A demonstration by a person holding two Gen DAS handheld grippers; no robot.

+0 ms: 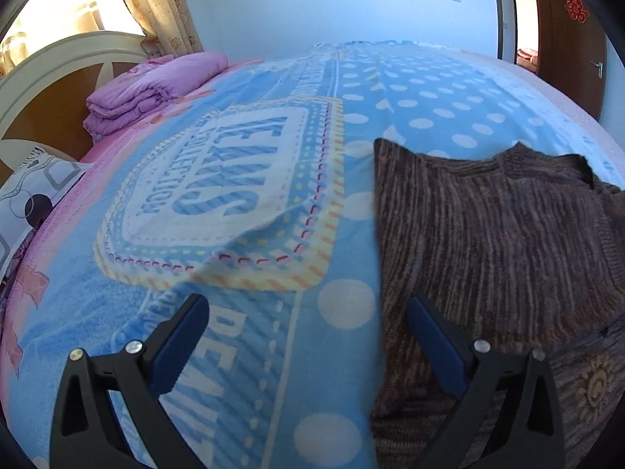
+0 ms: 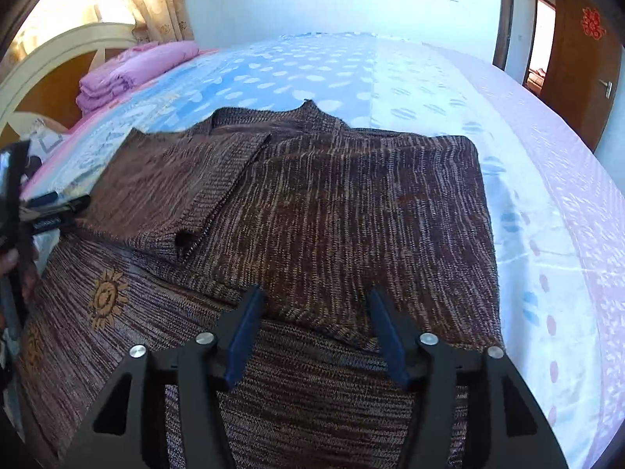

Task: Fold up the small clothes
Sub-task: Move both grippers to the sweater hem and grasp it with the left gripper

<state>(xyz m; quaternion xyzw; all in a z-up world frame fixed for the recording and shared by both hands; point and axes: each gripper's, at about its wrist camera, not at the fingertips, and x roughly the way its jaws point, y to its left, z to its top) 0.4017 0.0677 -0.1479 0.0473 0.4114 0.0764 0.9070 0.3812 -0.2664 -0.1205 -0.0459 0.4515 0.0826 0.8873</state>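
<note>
Bedroom, blue blanket [image 1: 273, 312] under brown sweater [image 2: 351, 203]; sides folded in; left gripper [image 1: 306, 328] and right gripper [image 2: 314, 316] spread, empty; next, probably pinch hem, fold upward.

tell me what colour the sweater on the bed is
Brown knit sweater with lighter tan streaks; the right wrist view shows it best.

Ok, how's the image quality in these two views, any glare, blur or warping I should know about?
Left wrist view: strong fisheye bulge of the bed, dark corners, blown-out glare at the curtained window, soft blur on the blanket near the left hand-held gripper. Right wrist view: same warping, washed-out bedding at right, brown sweater fairly sharp.
</note>
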